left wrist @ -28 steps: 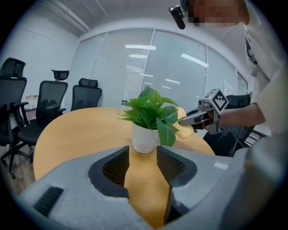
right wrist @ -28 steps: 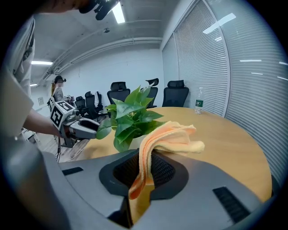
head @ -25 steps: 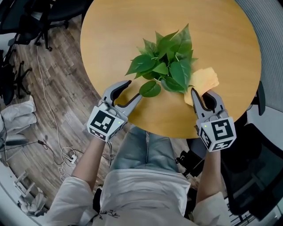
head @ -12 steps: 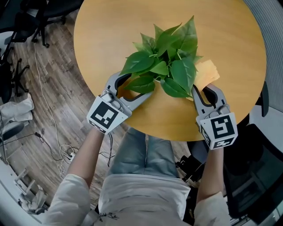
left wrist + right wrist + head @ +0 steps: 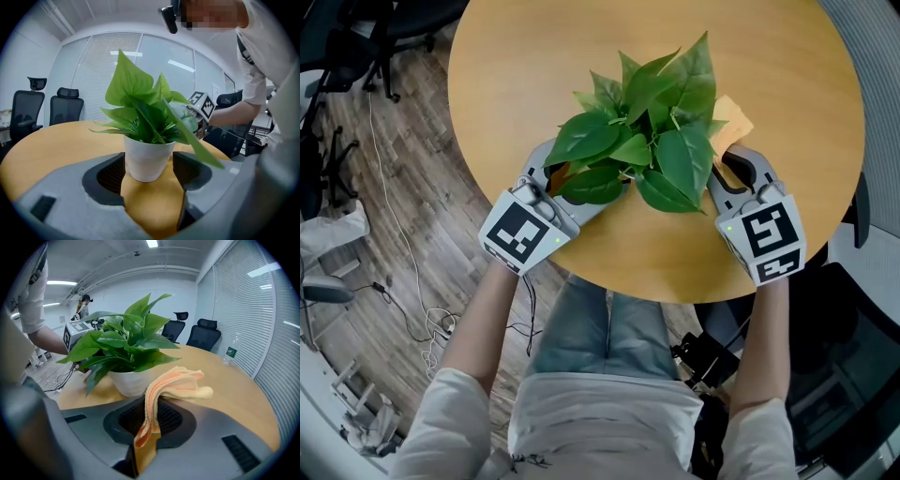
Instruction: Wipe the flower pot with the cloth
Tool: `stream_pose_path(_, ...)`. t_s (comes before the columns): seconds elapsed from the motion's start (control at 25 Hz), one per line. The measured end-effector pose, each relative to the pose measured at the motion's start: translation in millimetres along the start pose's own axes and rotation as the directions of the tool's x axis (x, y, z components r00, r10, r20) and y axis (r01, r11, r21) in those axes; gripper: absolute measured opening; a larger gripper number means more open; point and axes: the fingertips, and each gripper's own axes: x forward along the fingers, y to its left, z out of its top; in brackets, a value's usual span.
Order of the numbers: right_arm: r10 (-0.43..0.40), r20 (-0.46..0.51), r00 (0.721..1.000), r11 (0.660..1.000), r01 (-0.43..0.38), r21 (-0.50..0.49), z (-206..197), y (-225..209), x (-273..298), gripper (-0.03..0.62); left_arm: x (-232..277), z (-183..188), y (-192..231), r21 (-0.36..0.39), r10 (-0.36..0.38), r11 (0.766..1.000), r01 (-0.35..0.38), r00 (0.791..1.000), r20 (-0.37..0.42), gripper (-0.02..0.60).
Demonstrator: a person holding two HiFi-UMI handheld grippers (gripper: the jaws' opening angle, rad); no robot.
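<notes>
Okay, left claw view first. The flower pot [image 5: 143,152] stood upright on the worktop [image 5: 56,145], dead ahead and right between the jaws of the left claw [image 5: 149,164]. Those jaws had just been opening and stood apart. One pad showed a sliver of gap; the other sat against the pot wall or just off it, hard to call. So the pot was bracketed, not clamped. It held a leafy plant [image 5: 140,112]; no soil was visible.

Right claw view: the right claw [image 5: 149,420] was closed on the cloth [image 5: 180,383], with one fold pinched between the pads and the rest flopping forward over the jaws. The pot sat ahead and to that claw's left, close in. The cloth's loose end lay just beside the pot wall; contact wasn't confirmed. Leaves overhung the rim on that side.

Head view: both claws flanked the plant near the worktop's front edge, each on its own side. The cloth stuck out beyond the right claw. From up there the pot was buried under leaves.

My read: wiping hadn't started. The next move turned on swinging the cloth leftward onto the pot wall, under the leaves. The left claw was the nearer one to steady the pot; unsteadied, a light pot like that could slide or tip.
</notes>
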Motion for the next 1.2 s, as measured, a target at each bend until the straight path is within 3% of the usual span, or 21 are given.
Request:
stream_pose_path(0.2,0.064,-0.069,0.996,0.989,-0.072,-0.130,0.4,6.3,14.7,0.049,3.4,3.9,1.6,0.007,-0.010,1.000,0.010,1.000,0.023,0.316)
stream_pose_path(0.48,0.124,-0.119,0.985,0.963,-0.148,-0.225,2.7,22.5,23.6,0.049,7.4,5.2,0.2,0.016,-0.027,1.000,0.027,0.999,0.031,0.313)
stream_pose_path(0.92,0.134,-0.142,0.981,0.953,-0.167,-0.255,-1.7,32.4,19.5,0.049,7.3,3.0,0.3,-0.021,-0.014,1.000,0.014,1.000,0.017,0.313)
stream_pose_path(1.2,0.133,-0.153,0.979,0.944,-0.172,-0.280,-3.1,40.9,15.4,0.049,8.4,3.7,0.0,0.004,0.005,1.000,-0.005,0.999,0.033,0.310)
